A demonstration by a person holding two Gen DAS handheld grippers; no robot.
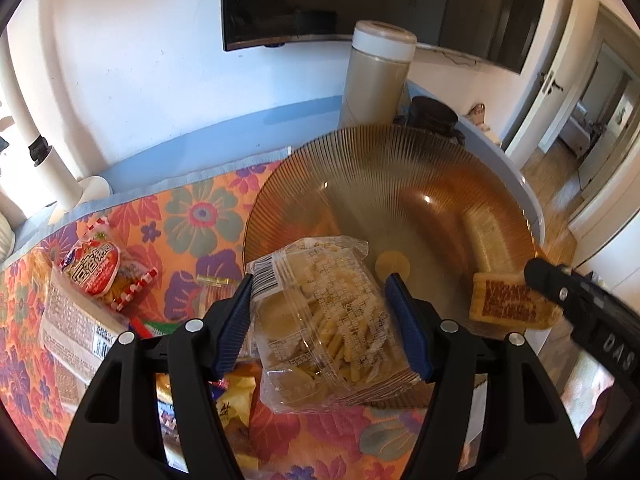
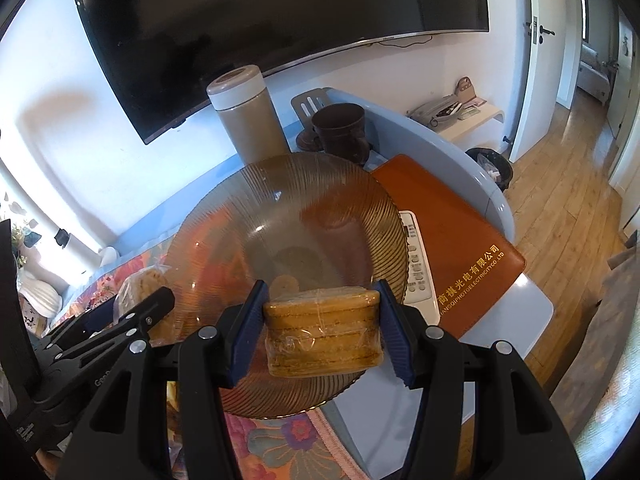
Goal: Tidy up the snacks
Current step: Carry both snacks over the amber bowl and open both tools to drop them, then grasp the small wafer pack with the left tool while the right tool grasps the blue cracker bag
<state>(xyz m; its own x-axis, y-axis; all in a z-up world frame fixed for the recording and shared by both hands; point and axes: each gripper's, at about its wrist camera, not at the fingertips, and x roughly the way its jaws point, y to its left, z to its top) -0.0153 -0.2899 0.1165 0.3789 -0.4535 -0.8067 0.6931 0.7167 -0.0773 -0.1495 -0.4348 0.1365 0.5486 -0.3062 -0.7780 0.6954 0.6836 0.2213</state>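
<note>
We hold both tools over the amber ribbed glass bowl (image 1: 400, 184): our left gripper (image 1: 320, 320) pinches one clear bag of crackers (image 1: 320, 320) at the near rim, our right gripper (image 2: 320, 324) pinches one wrapped stack of biscuits (image 2: 322, 330) above the bowl. We count several more snack packets (image 1: 94, 274) on the floral cloth (image 1: 192, 216). Behind the bowl stand one thermos (image 1: 376, 76) and one dark cup (image 2: 340, 130); one remote (image 2: 418, 256) and one orange folder (image 2: 452, 240) lie beside it.
</note>
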